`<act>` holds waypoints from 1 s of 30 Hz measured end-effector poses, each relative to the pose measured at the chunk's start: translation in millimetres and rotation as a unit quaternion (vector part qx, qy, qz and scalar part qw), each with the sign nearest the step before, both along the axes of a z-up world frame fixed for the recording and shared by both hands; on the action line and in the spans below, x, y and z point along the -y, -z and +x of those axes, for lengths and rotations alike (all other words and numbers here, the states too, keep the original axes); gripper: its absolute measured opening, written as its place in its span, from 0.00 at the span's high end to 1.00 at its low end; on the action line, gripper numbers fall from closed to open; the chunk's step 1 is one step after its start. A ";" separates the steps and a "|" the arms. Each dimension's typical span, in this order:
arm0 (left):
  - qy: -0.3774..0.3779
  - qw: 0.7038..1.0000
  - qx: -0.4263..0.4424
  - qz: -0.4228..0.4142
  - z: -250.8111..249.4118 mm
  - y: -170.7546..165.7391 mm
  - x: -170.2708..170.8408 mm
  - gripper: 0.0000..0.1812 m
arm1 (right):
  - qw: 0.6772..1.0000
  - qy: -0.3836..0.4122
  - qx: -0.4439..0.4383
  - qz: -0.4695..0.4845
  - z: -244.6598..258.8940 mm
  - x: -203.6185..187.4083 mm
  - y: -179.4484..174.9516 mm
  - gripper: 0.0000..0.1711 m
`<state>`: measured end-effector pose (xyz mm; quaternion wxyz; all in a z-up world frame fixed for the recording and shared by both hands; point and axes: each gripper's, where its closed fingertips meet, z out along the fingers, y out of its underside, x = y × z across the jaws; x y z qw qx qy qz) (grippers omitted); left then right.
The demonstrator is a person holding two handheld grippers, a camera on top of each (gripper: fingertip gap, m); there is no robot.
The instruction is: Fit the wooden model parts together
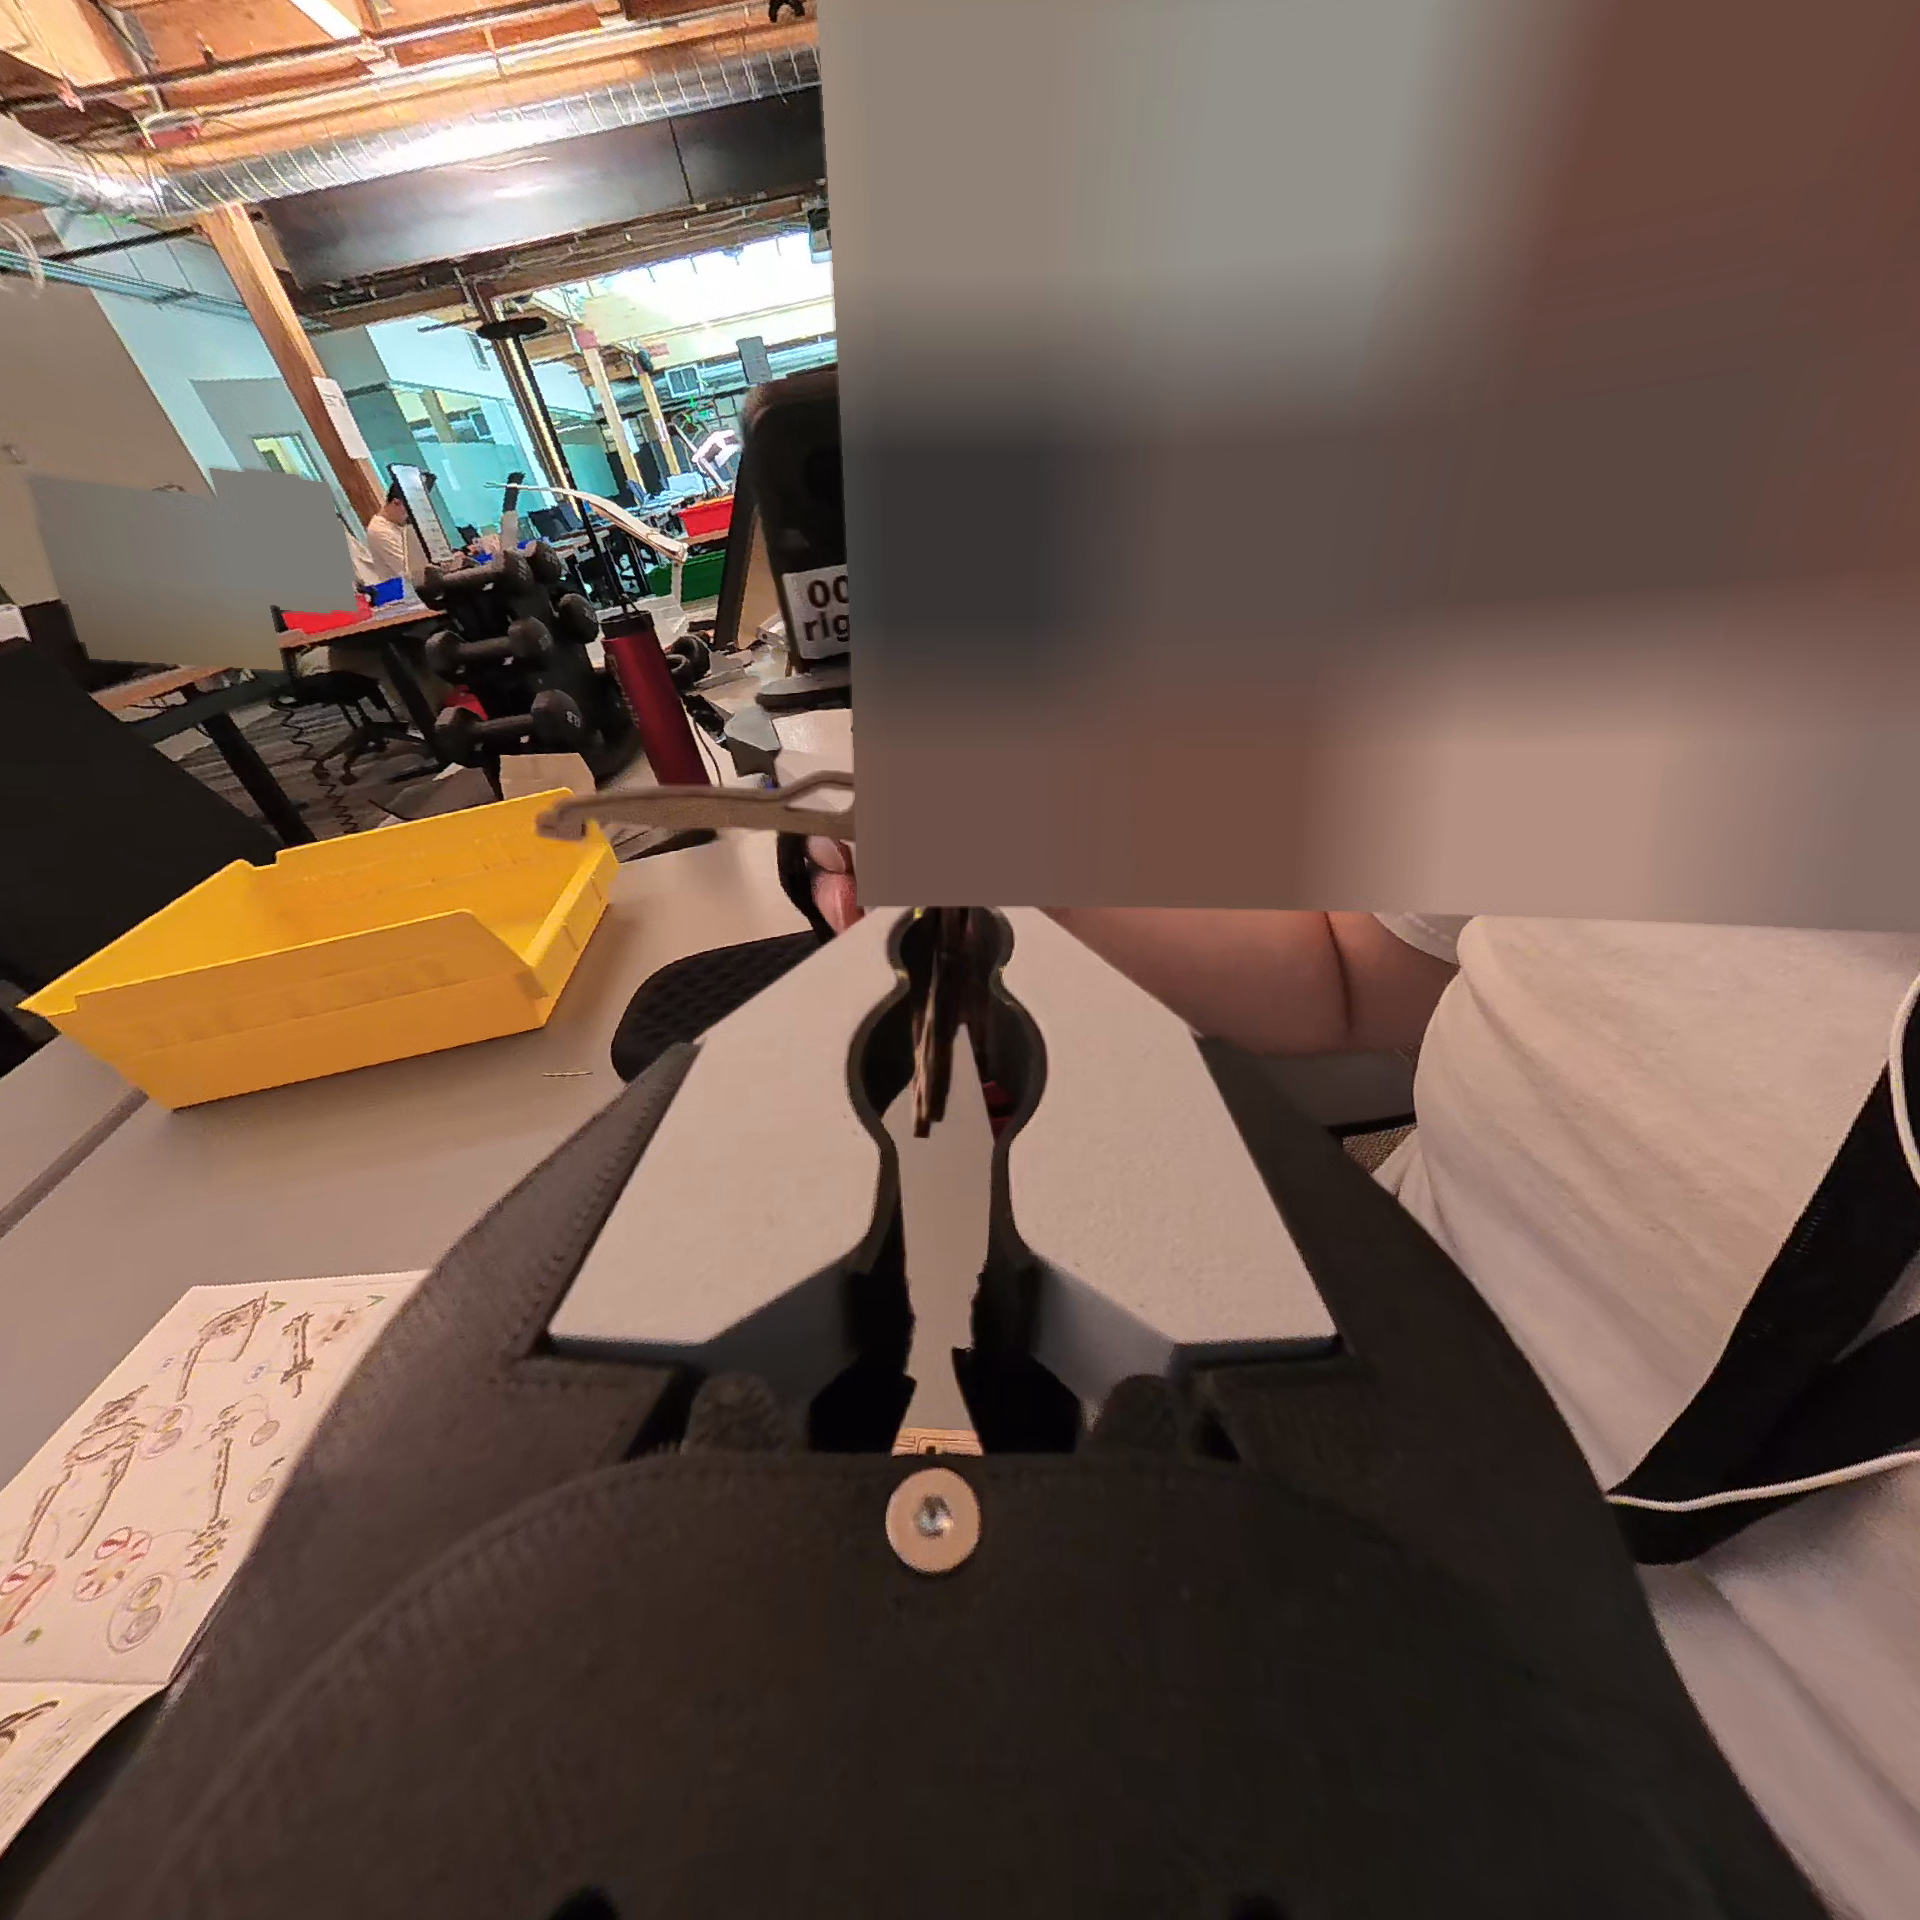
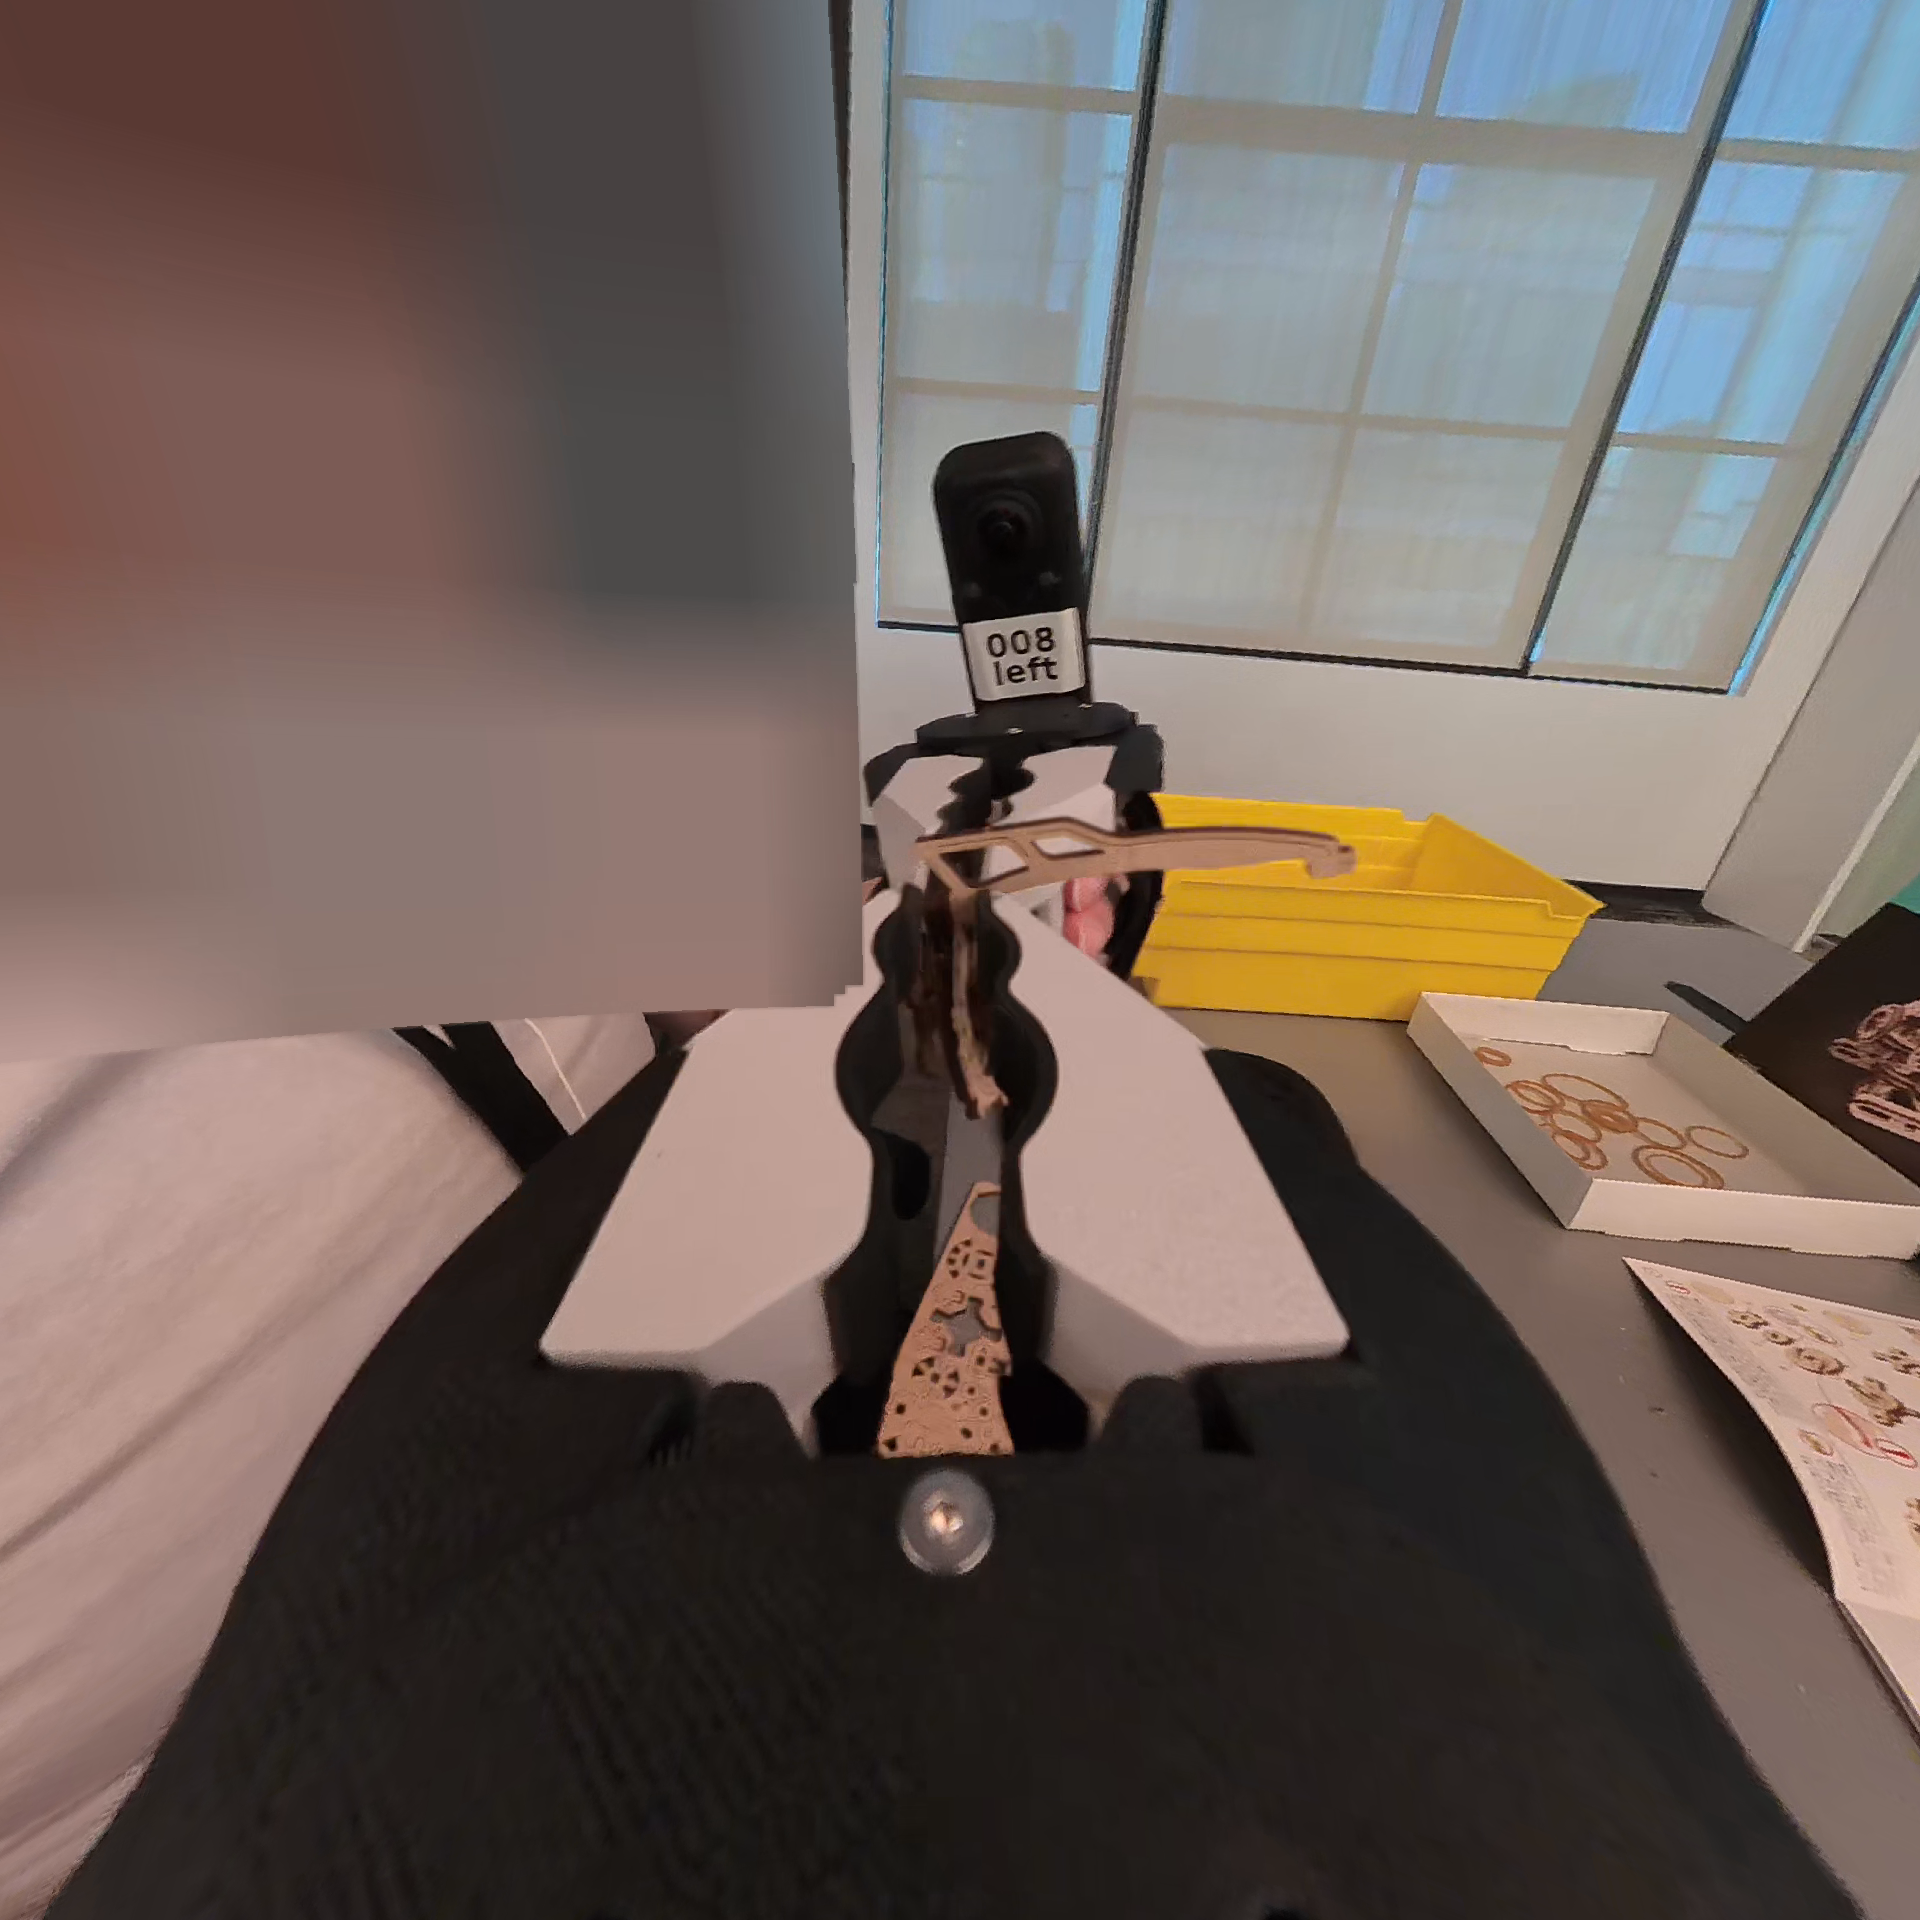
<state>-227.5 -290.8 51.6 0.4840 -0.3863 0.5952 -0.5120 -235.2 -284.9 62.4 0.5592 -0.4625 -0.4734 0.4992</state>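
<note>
Both grippers are held up above the grey table [image 1: 343, 1174], facing each other. My left gripper [image 1: 945, 935] is shut on a dark stack of thin wooden model parts [image 1: 932, 1039] at its tips. My right gripper [image 2: 951, 920] is shut on the same wooden stack [image 2: 951, 997] from the opposite side. A long, slim wooden arm piece [image 2: 1132, 847] sticks out sideways from the top of the stack; it also shows in the left wrist view [image 1: 686, 810]. The left gripper's fingers [image 2: 904, 805] show just behind the stack. A cut-out wooden sheet [image 2: 951, 1340] lies below.
A yellow bin [image 1: 312, 966] stands on the table, also in the right wrist view [image 2: 1351, 935]. An instruction sheet [image 1: 156, 1455] [image 2: 1787, 1403] lies flat. A white box tray [image 2: 1507, 1174] holds several rings. The person's white shirt [image 2: 208, 1247] is close by.
</note>
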 end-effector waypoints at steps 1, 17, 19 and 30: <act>-0.004 1.000 0.002 0.000 -0.3 -0.9 -0.9 0.98 | 1.000 0.008 -0.003 -0.002 1.6 -2.8 -1.0 0.95; -0.012 1.000 -0.003 -0.009 -0.5 1.2 -2.5 0.98 | 1.000 -0.003 -0.004 -0.014 0.4 -4.2 1.6 0.90; -0.009 1.000 -0.004 -0.008 -0.8 1.6 -1.3 0.98 | 1.000 -0.006 -0.002 -0.024 -1.0 -5.1 2.7 0.90; -0.003 1.000 -0.009 -0.012 0.2 2.3 0.3 0.98 | 0.999 -0.030 -0.002 -0.034 -4.2 -0.4 4.6 0.94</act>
